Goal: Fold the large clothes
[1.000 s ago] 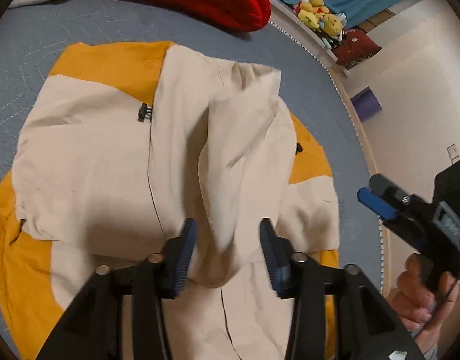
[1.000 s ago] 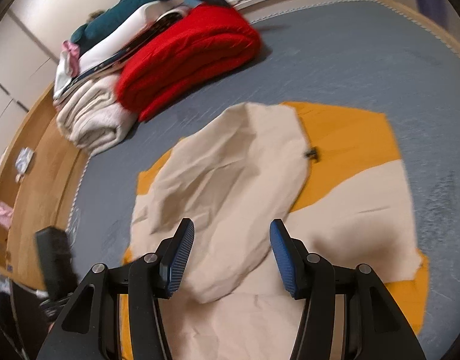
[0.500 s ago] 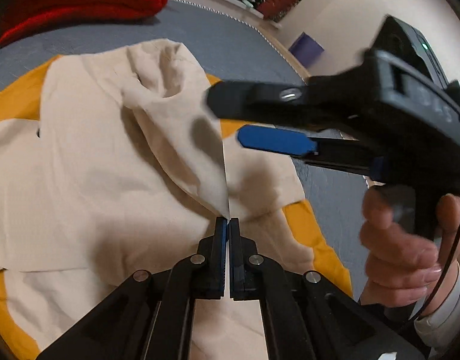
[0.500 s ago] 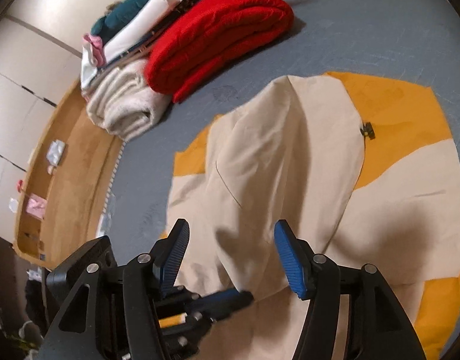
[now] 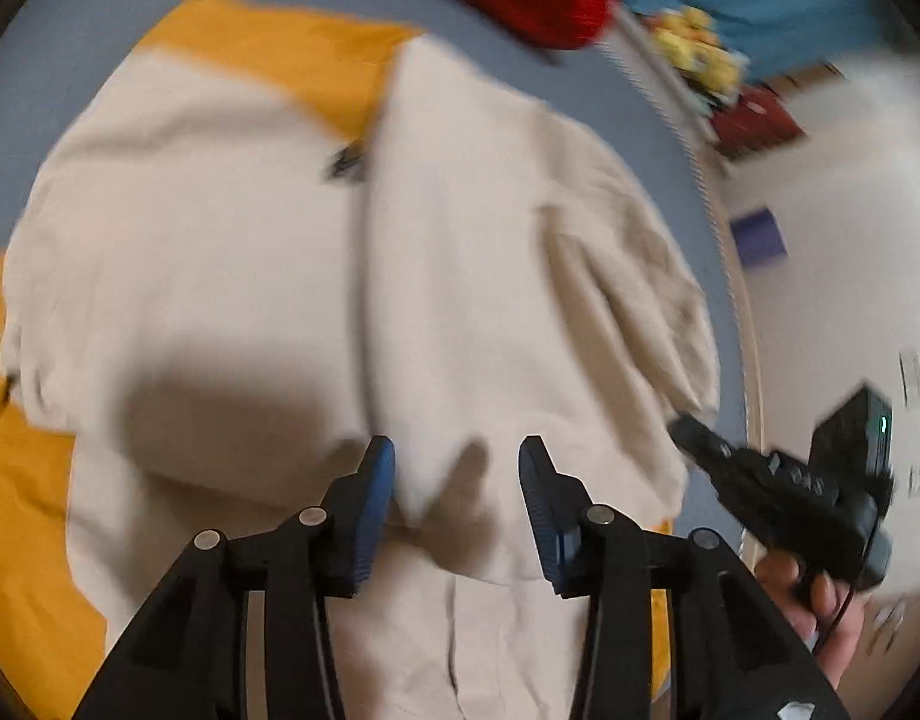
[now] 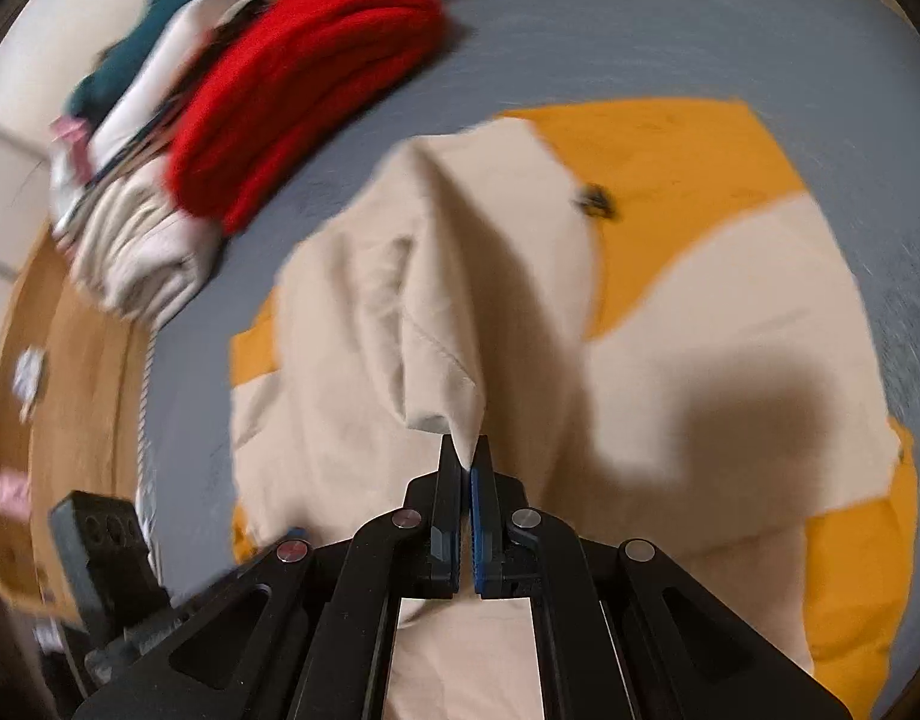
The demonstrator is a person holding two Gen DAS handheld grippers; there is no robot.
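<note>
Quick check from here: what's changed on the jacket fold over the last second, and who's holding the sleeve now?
The sleeve was handed over. The left gripper, clamped on its tip half a second ago, has let go and its jaws are opening. The right gripper, open then, has shut on the beige sleeve tip. The cream-and-orange jacket lies on the grey bed as before, and the red folded pile is unmoved.

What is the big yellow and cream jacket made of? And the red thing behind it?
The jacket looks like thin woven cloth with a matte finish: it creases sharply and drapes in soft folds, possibly cotton or a light synthetic. The red folded garment looks like thick knit, perhaps wool or fleece, given its puffy, ribbed rolls; blur leaves this open.
</note>
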